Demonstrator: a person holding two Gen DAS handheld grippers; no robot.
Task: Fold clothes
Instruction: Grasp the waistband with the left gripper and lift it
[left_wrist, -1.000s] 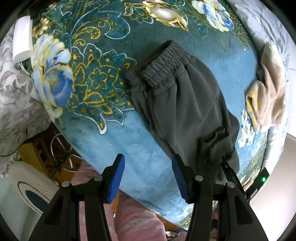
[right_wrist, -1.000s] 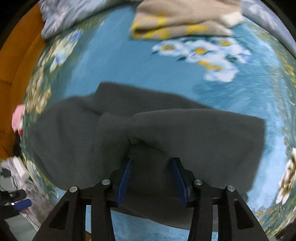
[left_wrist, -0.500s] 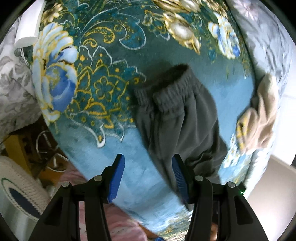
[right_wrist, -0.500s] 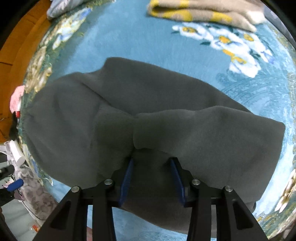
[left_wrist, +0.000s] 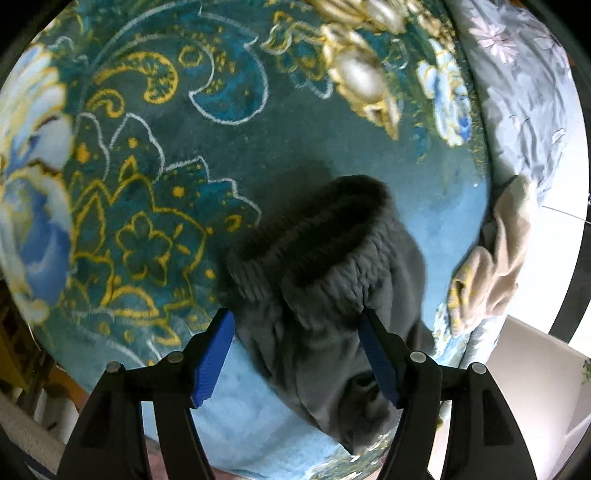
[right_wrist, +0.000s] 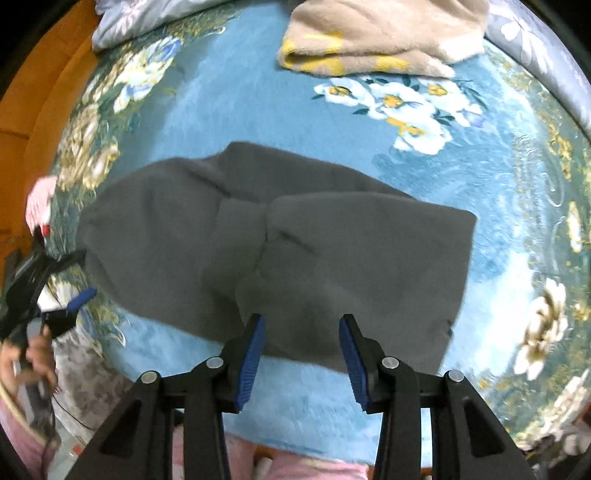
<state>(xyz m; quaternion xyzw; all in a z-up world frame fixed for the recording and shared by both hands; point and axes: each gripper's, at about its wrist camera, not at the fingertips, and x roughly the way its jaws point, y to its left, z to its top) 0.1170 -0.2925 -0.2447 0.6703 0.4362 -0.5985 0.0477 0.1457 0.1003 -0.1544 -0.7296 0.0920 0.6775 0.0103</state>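
Right now, my readout, nearest things first:

Left tongs (left_wrist: 295, 332): I see the two blue pads spread wide apart, clamped on nothing. The elastic waistband end of the dark grey trousers (left_wrist: 325, 280) sits between and just beyond the tips; whether the pads touch the cloth I cannot tell.

Right tongs (right_wrist: 301, 338): blue pads also apart, gripping nothing. The near hem of the folded grey cloth lies between the tips, at the level of the pads.

Dark grey trousers, right view (right_wrist: 280, 251): lying flat on the blanket directly ahead of my right tongs, one layer doubled over the other, with the upper flap to the right of centre and a broader lower layer running off to the left.

Dark grey trousers, left view: bunched rather than flat, the ribbed waistband humped up ahead of the tips, the rest trailing down toward the right pad.

Blue floral blanket (right_wrist: 229, 99): spread under everything, pale blue near my tongs, darker teal with gold scrollwork farther out in the left view (left_wrist: 229, 74).

Other tong, seen from the right camera (right_wrist: 55, 291): far to the left of my right tongs, at the trousers' left end, with the hand (right_wrist: 31, 362) holding it lower down.

Beige and yellow towel (right_wrist: 376, 37): farthest out, well beyond the trousers, straight ahead of the right tongs; in the left view (left_wrist: 495, 258) it is off to the right.

Grey flowered quilt (left_wrist: 524, 81): at the far right edge, past the towel.
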